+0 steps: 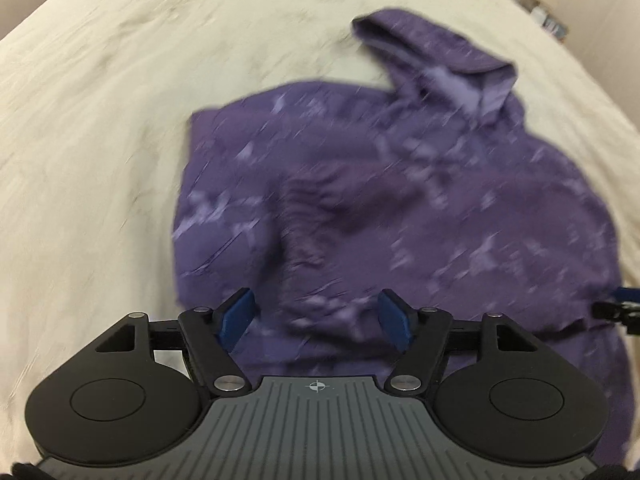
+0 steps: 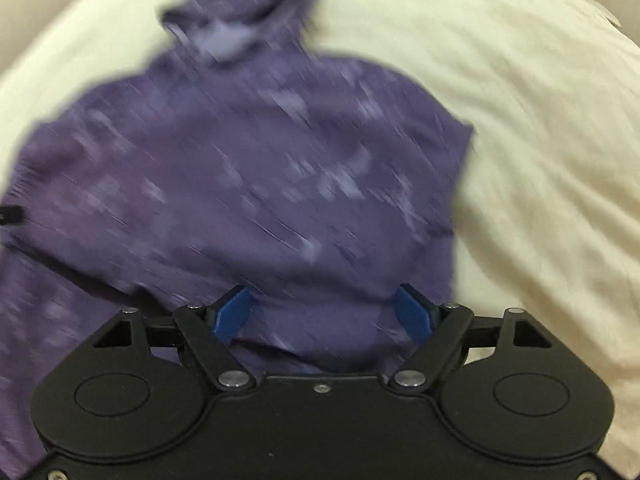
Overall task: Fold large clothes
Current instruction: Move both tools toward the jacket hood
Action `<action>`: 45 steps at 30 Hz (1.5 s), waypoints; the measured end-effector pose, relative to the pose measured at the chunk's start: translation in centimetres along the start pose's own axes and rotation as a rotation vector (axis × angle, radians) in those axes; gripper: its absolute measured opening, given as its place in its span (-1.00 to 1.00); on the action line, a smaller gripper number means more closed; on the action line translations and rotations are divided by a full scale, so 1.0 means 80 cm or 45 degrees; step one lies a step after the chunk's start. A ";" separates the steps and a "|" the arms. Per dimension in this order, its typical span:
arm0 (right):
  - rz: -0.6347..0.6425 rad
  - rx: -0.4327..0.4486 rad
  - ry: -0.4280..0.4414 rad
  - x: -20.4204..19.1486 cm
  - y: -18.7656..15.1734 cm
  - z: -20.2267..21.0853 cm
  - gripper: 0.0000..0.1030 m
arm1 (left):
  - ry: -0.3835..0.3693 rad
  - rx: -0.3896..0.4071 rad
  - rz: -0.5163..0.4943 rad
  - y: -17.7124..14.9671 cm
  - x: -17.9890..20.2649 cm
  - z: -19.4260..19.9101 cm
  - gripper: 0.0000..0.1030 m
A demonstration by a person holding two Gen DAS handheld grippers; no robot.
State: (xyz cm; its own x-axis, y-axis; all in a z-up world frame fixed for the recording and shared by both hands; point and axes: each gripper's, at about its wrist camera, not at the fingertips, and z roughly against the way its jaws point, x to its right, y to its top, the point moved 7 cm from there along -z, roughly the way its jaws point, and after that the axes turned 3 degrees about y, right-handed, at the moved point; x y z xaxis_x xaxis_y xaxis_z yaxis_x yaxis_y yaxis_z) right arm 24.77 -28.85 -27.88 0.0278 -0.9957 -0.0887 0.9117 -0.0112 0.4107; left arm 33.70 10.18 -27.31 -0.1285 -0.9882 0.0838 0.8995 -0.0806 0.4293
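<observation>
A purple patterned hoodie (image 1: 380, 184) lies on a cream bed sheet (image 1: 100, 140), hood (image 1: 440, 52) at the far end. Both views are motion-blurred. My left gripper (image 1: 318, 314) is open and empty above the hoodie's near left part. My right gripper (image 2: 324, 314) is open and empty above the hoodie (image 2: 248, 184) near its hem on the right side. The right gripper's tip shows at the right edge of the left wrist view (image 1: 618, 306). The left gripper's tip shows at the left edge of the right wrist view (image 2: 10, 214).
The cream sheet (image 2: 540, 160) covers the bed around the garment. Shelves with small items stand beyond the bed's far corners (image 1: 544, 12).
</observation>
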 end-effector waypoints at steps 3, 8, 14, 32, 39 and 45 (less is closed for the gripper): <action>-0.001 -0.015 -0.025 0.004 -0.005 -0.005 0.65 | 0.040 -0.008 -0.067 -0.007 0.001 -0.002 0.30; -0.031 0.049 0.031 -0.008 0.001 0.029 0.66 | -0.007 0.023 -0.016 -0.012 0.005 0.029 0.31; -0.065 0.161 0.187 -0.043 0.004 0.089 0.82 | -0.084 0.109 -0.005 -0.012 0.022 0.089 0.57; -0.061 0.378 0.429 -0.063 0.196 0.125 0.93 | -0.113 0.331 -0.077 0.196 0.079 0.100 0.78; 0.127 0.308 0.250 -0.054 0.275 0.031 0.86 | -0.088 0.255 -0.045 0.241 0.082 0.022 0.78; 0.333 0.230 0.044 -0.057 0.325 -0.063 0.04 | -0.090 0.177 -0.017 0.254 0.074 -0.038 0.78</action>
State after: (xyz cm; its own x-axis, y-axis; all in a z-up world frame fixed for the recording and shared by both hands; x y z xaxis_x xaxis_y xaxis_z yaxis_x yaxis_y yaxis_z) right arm 50.41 -24.15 -21.41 0.2686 -0.9632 0.0118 0.7841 0.2257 0.5782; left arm 52.50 2.29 -20.83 -0.1736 -0.9750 0.1386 0.8316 -0.0698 0.5510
